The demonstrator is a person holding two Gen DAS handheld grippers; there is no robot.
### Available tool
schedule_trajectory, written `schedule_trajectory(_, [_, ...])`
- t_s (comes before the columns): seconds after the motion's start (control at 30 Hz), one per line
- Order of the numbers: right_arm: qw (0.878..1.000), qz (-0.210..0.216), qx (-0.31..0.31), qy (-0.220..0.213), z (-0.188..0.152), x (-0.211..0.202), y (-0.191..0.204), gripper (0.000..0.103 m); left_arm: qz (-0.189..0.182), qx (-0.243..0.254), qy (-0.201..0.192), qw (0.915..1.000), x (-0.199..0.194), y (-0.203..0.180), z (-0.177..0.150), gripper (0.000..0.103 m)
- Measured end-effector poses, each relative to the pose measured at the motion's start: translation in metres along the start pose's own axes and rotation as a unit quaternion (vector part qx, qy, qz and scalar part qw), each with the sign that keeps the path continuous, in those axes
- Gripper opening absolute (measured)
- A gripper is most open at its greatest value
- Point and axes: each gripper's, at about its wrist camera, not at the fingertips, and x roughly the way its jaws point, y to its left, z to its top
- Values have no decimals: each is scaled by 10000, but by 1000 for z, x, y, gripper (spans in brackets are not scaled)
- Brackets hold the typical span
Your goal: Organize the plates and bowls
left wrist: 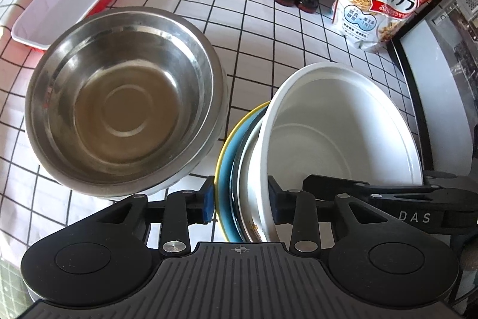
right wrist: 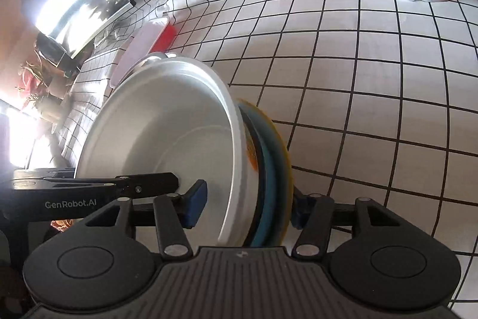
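White bowl (left wrist: 337,121) and stacked plates (left wrist: 228,166) sit clamped between both grippers' fingers (left wrist: 208,201), left (left wrist: 241,199) and right (right wrist: 248,205).

White deep bowl (left wrist: 337,127) tipped on edge, nested against a white plate (left wrist: 249,169) and a teal plate with yellow rim (left wrist: 225,157), all standing near-vertical, steel bowl (left wrist: 125,100) upright beside them, red tray with white inside (left wrist: 68,2) toward the tablecloth's far left.

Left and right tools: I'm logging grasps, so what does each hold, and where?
Both clamp one tilted stack, white bowl nested on the blue plate. The left tool and the right tool each pinch its rim edge, on opposite sides.
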Motion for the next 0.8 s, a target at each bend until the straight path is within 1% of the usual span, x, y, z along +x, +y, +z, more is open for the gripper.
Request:
schedule_trajectory(0.07, [10000,28,35,6,-1,0,-1,56,-47,-40,16,10000,0,1,0,38])
schedule_trajectory(0.27, [9997,156,190,26,-4,0,-6,56,-24,-60,48,10000,0,-1,1,39])
schedule_trajectory(0.33, [9995,199,233,54,-6,1,-7,56,-49,-35,70,10000,0,-2,1,43])
schedule_trajectory(0.4, [9992,247,298,90,-8,3,-8,55,-40,102,93,9999,2,-5,1,45])
schedule_trajectory(0.47, [9990,254,342,107,-9,4,-9,53,-59,143,121,9998,2,-4,2,45])
schedule_trajectory(0.57, [9989,246,381,97,-10,4,-9,52,-125,80,234,9996,4,-2,4,44])
schedule_trajectory(0.67, [9981,324,523,70,-12,4,-13,51,-42,140,323,9994,5,-6,5,46])
schedule_trajectory(0.8, [9940,582,919,86,-16,4,-25,50,65,309,327,9990,3,-14,4,45])
